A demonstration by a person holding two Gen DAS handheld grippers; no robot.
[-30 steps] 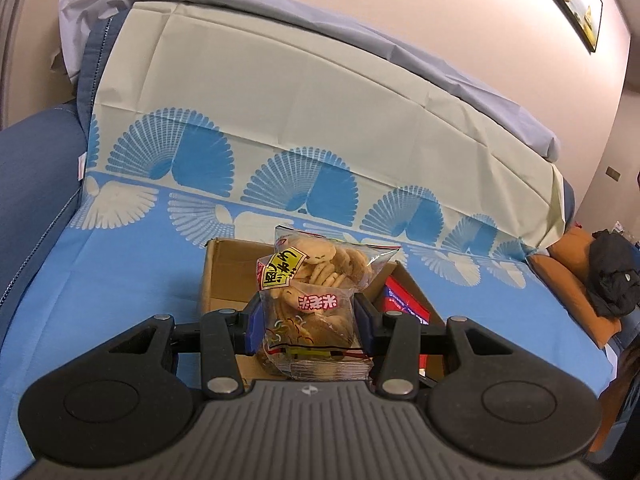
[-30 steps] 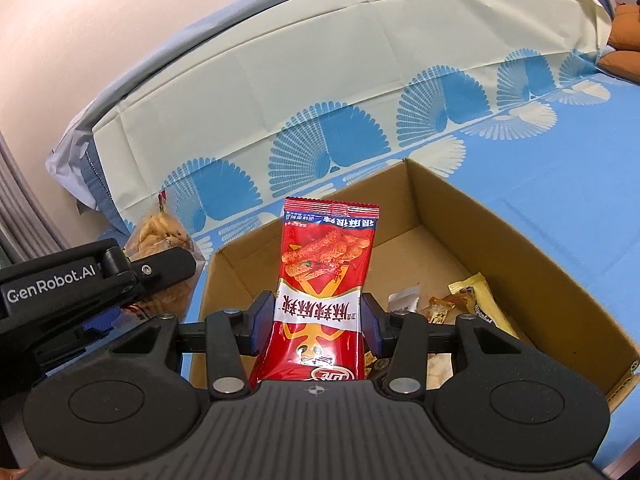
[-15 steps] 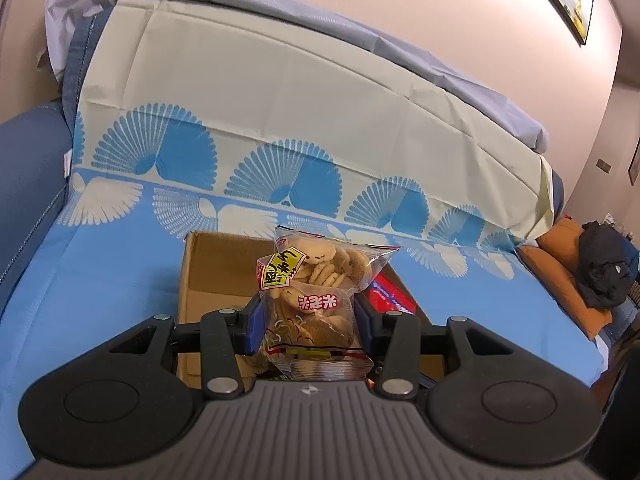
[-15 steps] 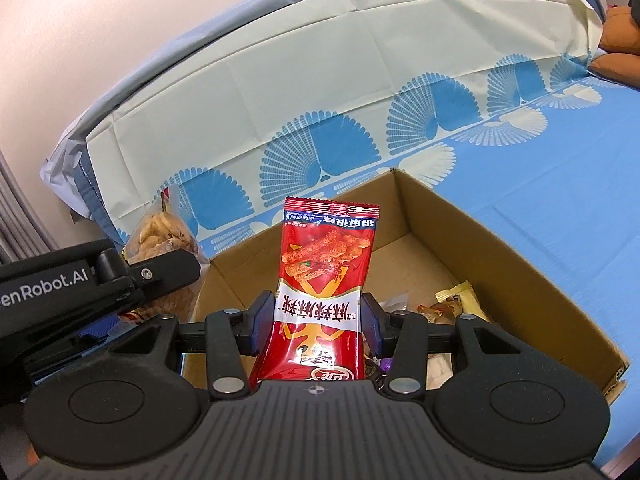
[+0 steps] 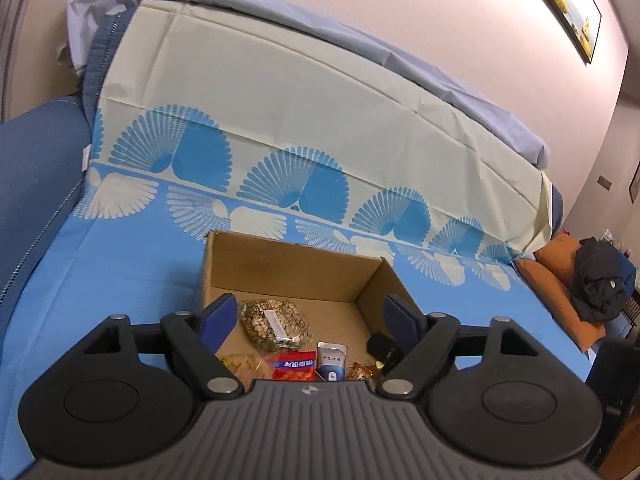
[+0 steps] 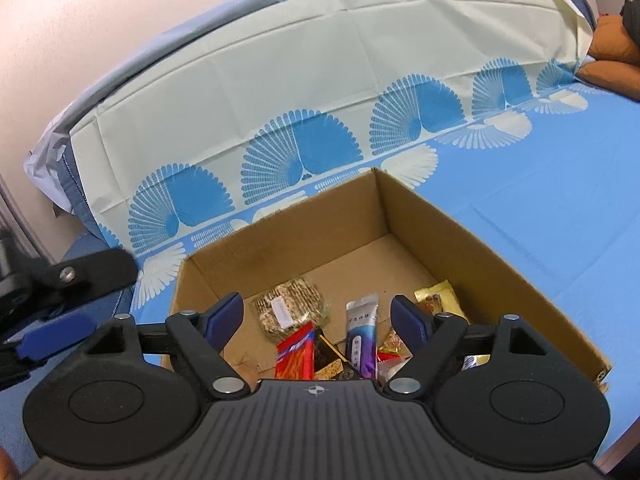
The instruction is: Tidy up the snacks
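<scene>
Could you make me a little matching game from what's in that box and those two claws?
Things:
1. left gripper
2. cardboard box
3. red snack bag
4. grain cake pack

States:
A. lies towards the box's left wall
B. open, holding nothing
C. sits on the blue bedspread
D. lies by a purple-and-silver sachet

Pairs: 1-B, 2-C, 3-D, 4-A

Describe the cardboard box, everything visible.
The box is plain brown corrugated cardboard with an open top and upright walls, and it sits on the blue sheet. Its far half shows bare floor. Snack packets cluster at the near end, among them a clear cracker bag and a red packet. Neither claw touches the box.
</scene>
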